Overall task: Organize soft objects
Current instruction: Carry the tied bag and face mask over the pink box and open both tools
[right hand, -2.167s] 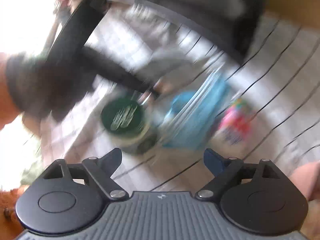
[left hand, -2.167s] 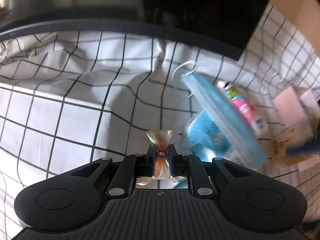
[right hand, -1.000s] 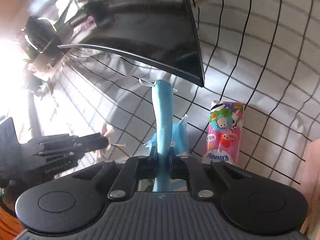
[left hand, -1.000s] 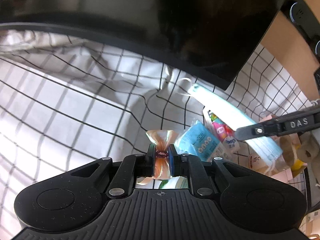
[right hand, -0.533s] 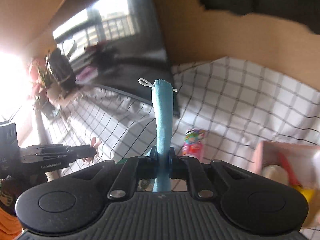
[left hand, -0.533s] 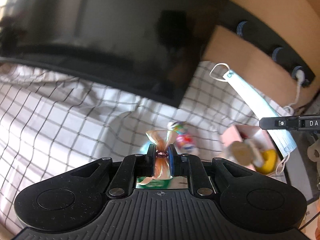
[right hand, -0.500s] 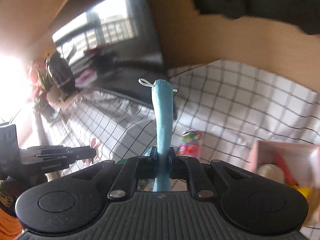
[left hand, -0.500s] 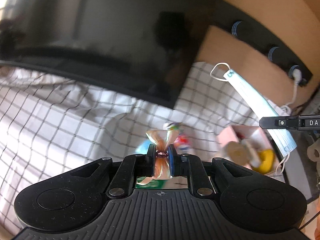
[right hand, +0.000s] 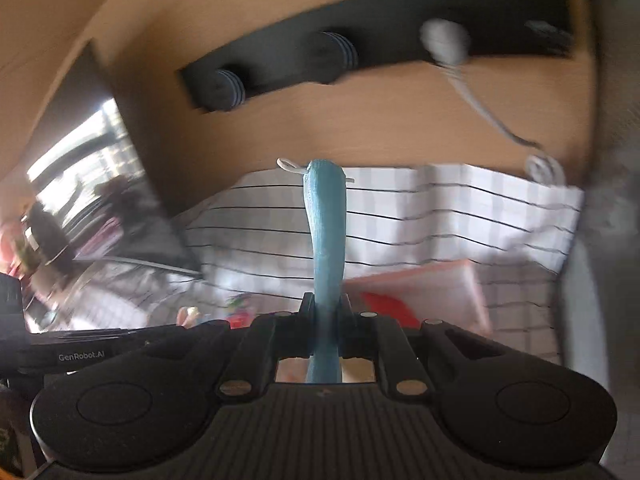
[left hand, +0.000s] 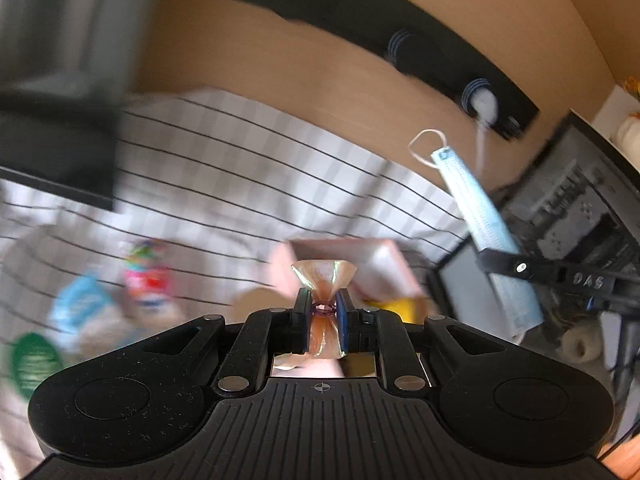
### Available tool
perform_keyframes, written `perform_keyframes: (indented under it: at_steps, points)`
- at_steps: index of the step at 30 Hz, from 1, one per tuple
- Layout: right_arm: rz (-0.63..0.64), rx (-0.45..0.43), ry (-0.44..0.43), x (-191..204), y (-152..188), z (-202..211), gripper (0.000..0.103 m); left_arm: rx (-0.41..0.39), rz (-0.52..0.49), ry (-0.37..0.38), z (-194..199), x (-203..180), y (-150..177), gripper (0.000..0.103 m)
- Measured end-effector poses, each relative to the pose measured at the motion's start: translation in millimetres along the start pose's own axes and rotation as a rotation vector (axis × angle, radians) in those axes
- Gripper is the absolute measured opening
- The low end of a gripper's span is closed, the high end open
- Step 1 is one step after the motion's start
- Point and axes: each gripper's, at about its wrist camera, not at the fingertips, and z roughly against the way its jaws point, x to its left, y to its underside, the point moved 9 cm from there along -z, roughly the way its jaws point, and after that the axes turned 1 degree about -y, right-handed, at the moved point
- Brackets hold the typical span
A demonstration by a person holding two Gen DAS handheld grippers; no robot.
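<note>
left gripper (left hand: 323, 311) is clamped on a crinkled candy wrapper (left hand: 322, 276), held above what seems a pink box (left hand: 372, 260). right gripper (right hand: 325, 308) is pinched on a blue face mask (right hand: 326, 224), held upright over the checked bench (right hand: 420, 216).

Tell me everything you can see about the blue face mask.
The face mask is light blue, pleated, soft-looking fabric with a white ear loop at its far end. The right tongs are shut on its lower part, holding it in the air above the checked cloth. It stands stiffly outward, slightly bent, with nothing else touching it.
</note>
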Motion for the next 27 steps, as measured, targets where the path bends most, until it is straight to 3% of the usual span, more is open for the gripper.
perform_keyframes:
  at_steps: [5,9,13,17,20,23,27]
  points:
    - [-0.033,-0.009,0.079,-42,14,-12,0.01,0.076,0.044,0.098,-62,-43,5,0.015]
    - [-0.077,-0.008,0.125,-73,24,-29,0.01,0.1,0.045,0.127,-110,-65,1,0.016]
    - [-0.141,0.029,0.114,-92,26,-46,0.01,0.126,0.087,0.124,-149,-59,2,0.016]
    - [-0.184,0.132,0.127,-100,40,-72,0.01,0.254,0.109,0.119,-187,-46,21,0.019]
    - [-0.193,0.197,0.192,-107,48,-92,0.01,0.204,0.046,0.072,-189,-40,23,0.02]
    - [-0.2,0.259,0.265,-115,56,-121,0.01,0.18,0.044,0.113,-182,-42,19,0.02]
    - [-0.297,0.32,0.24,-127,67,-161,0.01,0.145,-0.002,0.144,-161,-44,10,0.02]
